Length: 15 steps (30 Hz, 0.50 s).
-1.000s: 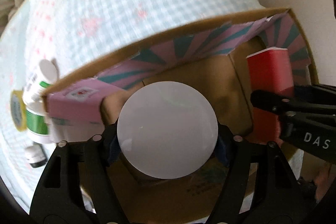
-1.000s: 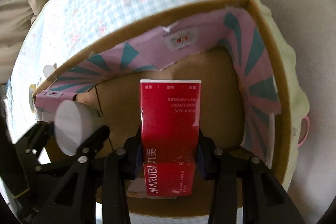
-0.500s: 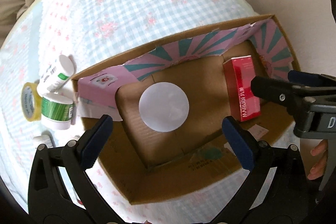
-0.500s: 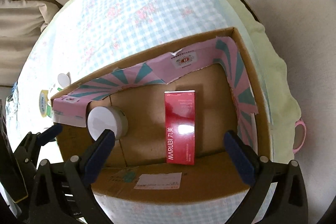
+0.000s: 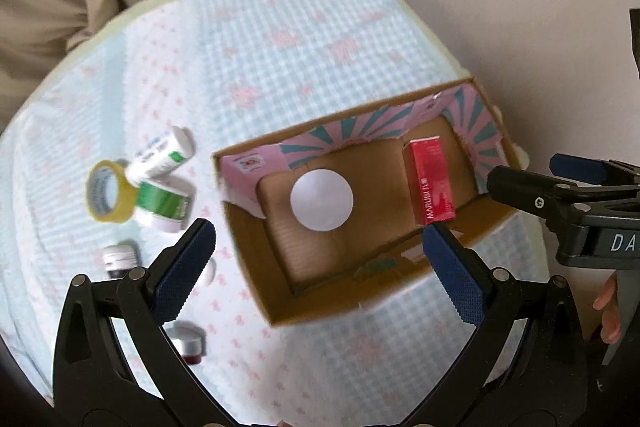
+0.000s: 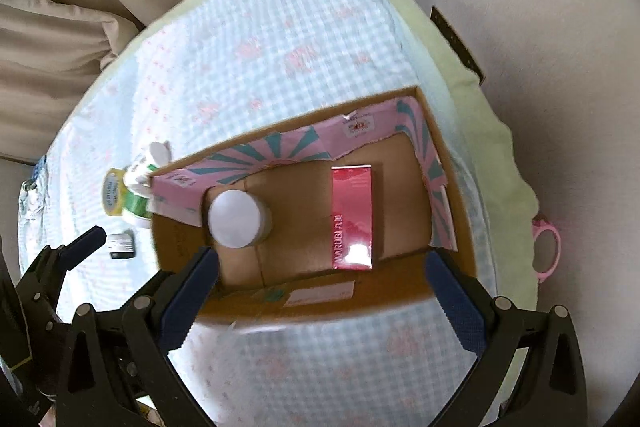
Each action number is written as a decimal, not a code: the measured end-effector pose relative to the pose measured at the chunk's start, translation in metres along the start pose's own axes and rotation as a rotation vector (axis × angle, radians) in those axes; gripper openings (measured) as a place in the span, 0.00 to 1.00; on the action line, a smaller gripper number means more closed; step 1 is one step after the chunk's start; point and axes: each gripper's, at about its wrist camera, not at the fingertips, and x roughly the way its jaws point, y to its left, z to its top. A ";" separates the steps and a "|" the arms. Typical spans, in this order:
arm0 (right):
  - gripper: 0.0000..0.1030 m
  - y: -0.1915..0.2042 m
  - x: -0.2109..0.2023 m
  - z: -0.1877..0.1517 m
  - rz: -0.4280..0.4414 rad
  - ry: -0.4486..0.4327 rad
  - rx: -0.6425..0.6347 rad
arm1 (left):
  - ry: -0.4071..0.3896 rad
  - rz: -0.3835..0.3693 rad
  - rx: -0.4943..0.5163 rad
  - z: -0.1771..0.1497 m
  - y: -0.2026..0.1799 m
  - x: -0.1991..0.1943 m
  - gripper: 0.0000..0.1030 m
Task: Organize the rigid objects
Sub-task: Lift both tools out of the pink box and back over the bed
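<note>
Both grippers — left point(image 5: 320, 259), right point(image 6: 320, 287) — gape empty above the box point(image 6: 452, 187) holding jar point(image 6: 236, 213) and red carton point(image 6: 352, 217).

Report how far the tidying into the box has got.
Done: the white jar and red carton lie in the box. In hand: nothing; left gripper and right gripper hang open. Left: tape, tube, green tub and small bottles on the cloth.
</note>
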 end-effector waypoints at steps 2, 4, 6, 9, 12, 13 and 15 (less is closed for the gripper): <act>1.00 0.007 -0.021 -0.006 -0.002 -0.031 -0.015 | -0.029 0.007 -0.016 -0.006 0.005 -0.021 1.00; 1.00 0.014 -0.033 -0.012 -0.005 -0.046 -0.031 | -0.055 0.023 -0.033 -0.013 0.015 -0.043 1.00; 1.00 0.025 -0.049 -0.018 -0.009 -0.061 -0.059 | -0.078 0.029 -0.054 -0.019 0.028 -0.064 1.00; 1.00 0.041 -0.068 -0.026 -0.022 -0.092 -0.114 | -0.109 0.027 -0.108 -0.036 0.053 -0.092 1.00; 1.00 0.065 -0.086 -0.038 -0.049 -0.140 -0.186 | -0.126 0.031 -0.168 -0.052 0.082 -0.111 1.00; 1.00 0.076 -0.093 -0.043 -0.041 -0.166 -0.220 | -0.129 0.042 -0.187 -0.057 0.092 -0.117 1.00; 1.00 0.093 -0.102 -0.051 -0.044 -0.195 -0.262 | -0.138 0.059 -0.225 -0.069 0.112 -0.130 1.00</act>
